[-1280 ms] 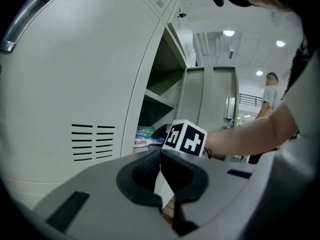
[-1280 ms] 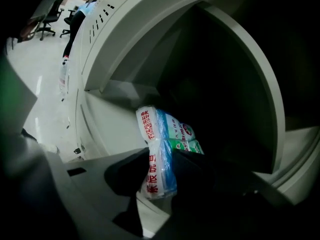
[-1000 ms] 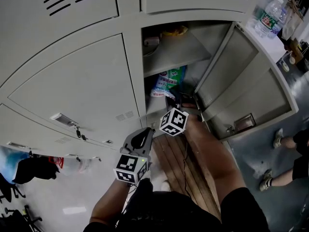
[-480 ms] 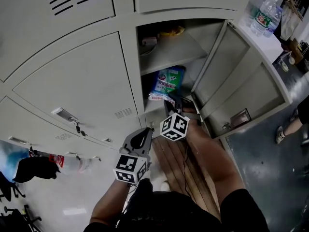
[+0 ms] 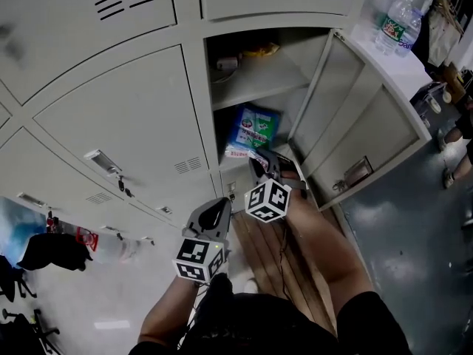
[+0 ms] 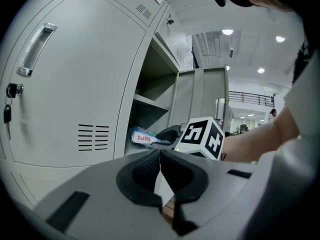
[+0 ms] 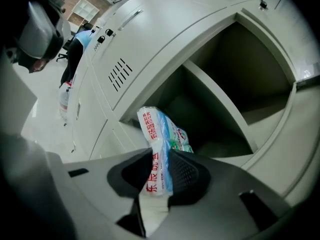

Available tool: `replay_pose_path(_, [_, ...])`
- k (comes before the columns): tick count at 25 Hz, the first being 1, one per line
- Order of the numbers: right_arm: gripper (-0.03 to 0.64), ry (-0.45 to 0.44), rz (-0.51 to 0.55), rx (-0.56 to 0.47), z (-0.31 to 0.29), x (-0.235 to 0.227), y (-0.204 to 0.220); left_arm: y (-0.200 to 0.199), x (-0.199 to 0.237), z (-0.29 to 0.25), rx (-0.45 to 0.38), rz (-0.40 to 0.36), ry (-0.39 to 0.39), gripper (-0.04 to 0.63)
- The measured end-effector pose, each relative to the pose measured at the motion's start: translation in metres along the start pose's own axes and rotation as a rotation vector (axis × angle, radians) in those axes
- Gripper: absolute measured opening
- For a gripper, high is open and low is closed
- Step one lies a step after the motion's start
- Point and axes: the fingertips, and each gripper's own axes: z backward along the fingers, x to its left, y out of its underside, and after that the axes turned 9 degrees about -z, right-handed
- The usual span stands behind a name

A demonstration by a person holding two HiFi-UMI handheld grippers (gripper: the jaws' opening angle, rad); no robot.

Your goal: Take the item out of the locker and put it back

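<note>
Seems to be the taking-out step, judging by a fresh grip at the opening. Gripping the packet by its near end with the right gripper, having just closed the jaws further, pads pressed on the soft plastic from both sides. Holding it on edge at the mouth of the lower compartment of the locker, under the shelf, with the door swung wide to the right. Cannot tell whether it rests on the compartment floor. Keeping the left gripper back and low, in front of the closed door to the left, jaws together on nothing. Next, probably: draw the packet straight out over the compartment's front edge, clear of the open door's inner edge, without letting the plastic slip. Then reverse, set it down under the shelf, and only then ease the jaws apart.
</note>
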Motion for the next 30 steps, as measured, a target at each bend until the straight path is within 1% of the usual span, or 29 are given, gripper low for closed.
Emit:
replay_pose_path(10, [0.081,-0.015,-0.041,-0.1,0.053,0.002,-0.016,0.003,-0.034,0.022,-0.013,0.0,-0.035,0.006])
replay_pose_path(20, [0.078,-0.03,-0.084,-0.169,0.114,0.004,-0.023,0.005,-0.07,0.06,-0.027,0.004,-0.089,0.006])
replay_pose_path(26, [0.077,-0.033,-0.138,-0.196,0.144,0.014,-0.031,0.005,-0.076,0.085,-0.029,-0.005,-0.103,0.006])
replay_pose_path(30, [0.077,-0.018,-0.192,-0.209,0.165,0.022,-0.041,0.005,-0.074,0.105,-0.032,-0.02,-0.092,0.006])
